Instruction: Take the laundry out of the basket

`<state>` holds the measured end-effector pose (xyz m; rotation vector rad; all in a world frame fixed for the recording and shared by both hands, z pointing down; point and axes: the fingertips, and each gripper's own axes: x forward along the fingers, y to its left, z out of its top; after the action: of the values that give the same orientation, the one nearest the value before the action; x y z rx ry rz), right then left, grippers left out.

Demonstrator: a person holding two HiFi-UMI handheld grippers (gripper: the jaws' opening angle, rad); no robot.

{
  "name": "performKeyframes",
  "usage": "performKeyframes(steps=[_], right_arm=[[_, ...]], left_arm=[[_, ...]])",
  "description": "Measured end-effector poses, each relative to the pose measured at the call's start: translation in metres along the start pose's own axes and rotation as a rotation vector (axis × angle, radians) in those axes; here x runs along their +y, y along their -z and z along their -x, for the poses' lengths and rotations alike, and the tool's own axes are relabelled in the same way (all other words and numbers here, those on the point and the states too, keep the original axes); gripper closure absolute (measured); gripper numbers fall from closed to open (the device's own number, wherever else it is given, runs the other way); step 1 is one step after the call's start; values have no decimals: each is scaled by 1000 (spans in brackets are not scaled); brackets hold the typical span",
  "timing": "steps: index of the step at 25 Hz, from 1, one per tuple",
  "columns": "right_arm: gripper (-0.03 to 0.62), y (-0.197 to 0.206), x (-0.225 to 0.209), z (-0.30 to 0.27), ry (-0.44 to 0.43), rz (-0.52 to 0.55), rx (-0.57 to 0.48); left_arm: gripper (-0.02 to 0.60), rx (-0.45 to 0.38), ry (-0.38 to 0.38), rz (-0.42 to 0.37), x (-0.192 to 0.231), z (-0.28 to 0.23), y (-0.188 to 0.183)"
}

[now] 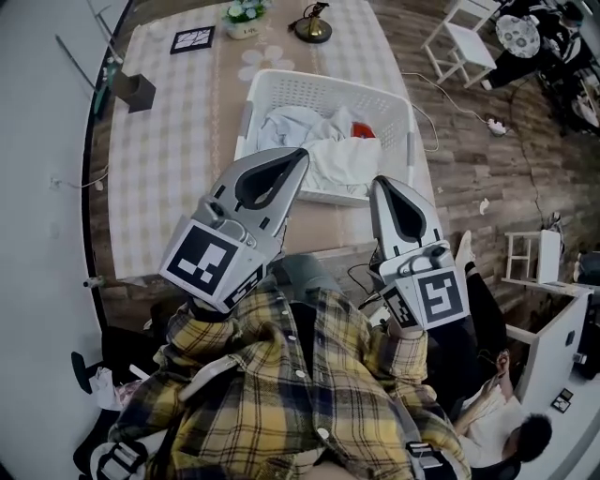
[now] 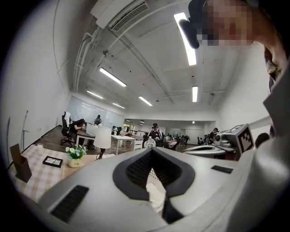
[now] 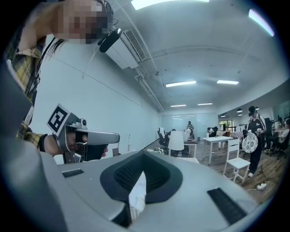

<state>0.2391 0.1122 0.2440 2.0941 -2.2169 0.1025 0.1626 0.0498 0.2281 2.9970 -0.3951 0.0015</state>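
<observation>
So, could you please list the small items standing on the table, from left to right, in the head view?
In order: dark box, black picture frame, white pot of flowers, round brass-coloured base.

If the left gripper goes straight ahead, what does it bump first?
Probably nothing near: the left gripper points level above the basket, and the lamp stands left of its line. Depth is hard to judge.

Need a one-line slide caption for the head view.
Left tool and right tool, both shut, near a white laundry basket of clothes on a checked table.
</observation>
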Motion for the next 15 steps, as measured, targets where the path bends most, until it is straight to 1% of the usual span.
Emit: performKeyframes(steps=[4, 8, 12, 15], right_arm=[[582, -5, -37, -20, -29, -4, 5], [582, -7, -66, -37, -67, -10, 13], [581, -5, -83, -49, -130, -2, 28], [580, -3, -90, -58, -152, 0, 43]], left_arm=[[546, 13, -29, -5, 10, -40, -4], [546, 31, -67, -11, 19, -69, -6], [546, 59, -105, -21, 26, -88, -2], [546, 93, -110, -25, 31, -97, 5]])
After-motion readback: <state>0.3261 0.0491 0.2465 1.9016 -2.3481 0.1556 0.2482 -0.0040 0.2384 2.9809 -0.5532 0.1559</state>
